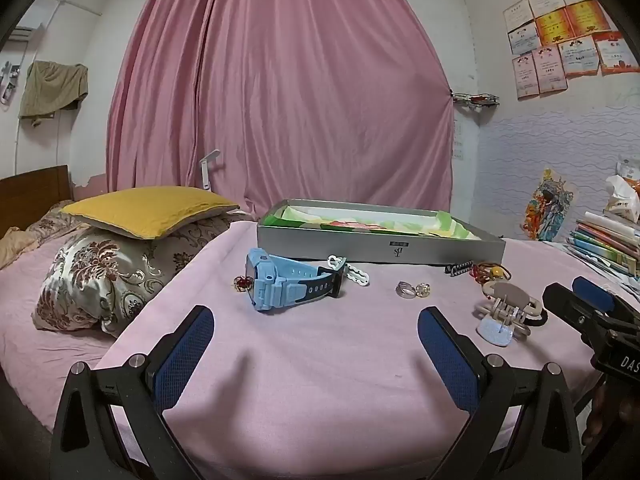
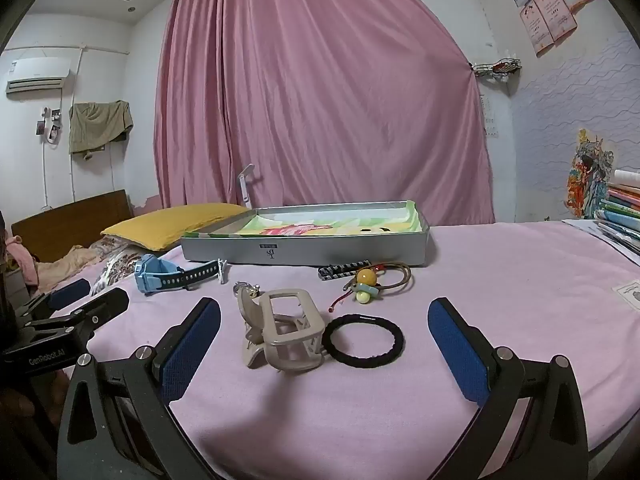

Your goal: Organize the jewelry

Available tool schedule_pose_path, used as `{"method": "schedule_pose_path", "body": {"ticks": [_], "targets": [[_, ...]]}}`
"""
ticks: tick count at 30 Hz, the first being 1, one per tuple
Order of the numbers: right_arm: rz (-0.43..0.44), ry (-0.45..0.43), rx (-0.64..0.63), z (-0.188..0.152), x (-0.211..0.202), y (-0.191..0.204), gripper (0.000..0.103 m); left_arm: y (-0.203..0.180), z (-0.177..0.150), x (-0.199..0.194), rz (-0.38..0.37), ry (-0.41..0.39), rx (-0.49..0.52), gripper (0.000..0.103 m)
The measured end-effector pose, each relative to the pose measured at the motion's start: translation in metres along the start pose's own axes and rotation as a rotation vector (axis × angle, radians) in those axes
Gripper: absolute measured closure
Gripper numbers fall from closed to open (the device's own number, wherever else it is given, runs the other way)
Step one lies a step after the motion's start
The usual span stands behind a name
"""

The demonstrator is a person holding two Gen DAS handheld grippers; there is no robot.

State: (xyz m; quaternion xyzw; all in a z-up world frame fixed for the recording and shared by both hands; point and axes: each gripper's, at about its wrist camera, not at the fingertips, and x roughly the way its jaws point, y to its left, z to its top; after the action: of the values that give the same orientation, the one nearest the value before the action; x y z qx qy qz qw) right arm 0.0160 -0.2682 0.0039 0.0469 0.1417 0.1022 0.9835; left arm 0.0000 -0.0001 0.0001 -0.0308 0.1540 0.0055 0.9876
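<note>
A shallow silver box [image 1: 380,246] [image 2: 304,250] with a printed lining lies open at the back of the pink cloth. In front of it lie a blue watch [image 1: 286,284] [image 2: 160,274], a red brooch [image 1: 242,282], a white clip [image 1: 352,270], two rings [image 1: 414,290], a beige claw clip [image 2: 282,330] [image 1: 506,310], a black hair tie [image 2: 363,340], a striped clip [image 2: 344,271] and a bead hair tie [image 2: 366,280]. My left gripper [image 1: 316,324] is open, empty, short of the watch. My right gripper [image 2: 324,316] is open, with the claw clip and black tie lying between its fingers, untouched.
A yellow pillow [image 1: 148,210] and a patterned pillow [image 1: 104,276] lie on the bed to the left. A stack of books [image 1: 608,244] [image 2: 622,216] stands at the right. A pink curtain [image 1: 280,80] hangs behind. The right gripper's fingers [image 1: 576,300] show at the left wrist view's right edge.
</note>
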Motion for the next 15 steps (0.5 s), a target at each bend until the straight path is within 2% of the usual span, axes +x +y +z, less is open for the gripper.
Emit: {"method": "schedule_pose_path", "body": {"ticks": [15], "targets": [[0.000, 0.001, 0.002, 0.0000, 0.0002, -0.0003, 0.001, -0.0008, -0.0001, -0.0001, 0.000, -0.001, -0.002, 0.001]]}}
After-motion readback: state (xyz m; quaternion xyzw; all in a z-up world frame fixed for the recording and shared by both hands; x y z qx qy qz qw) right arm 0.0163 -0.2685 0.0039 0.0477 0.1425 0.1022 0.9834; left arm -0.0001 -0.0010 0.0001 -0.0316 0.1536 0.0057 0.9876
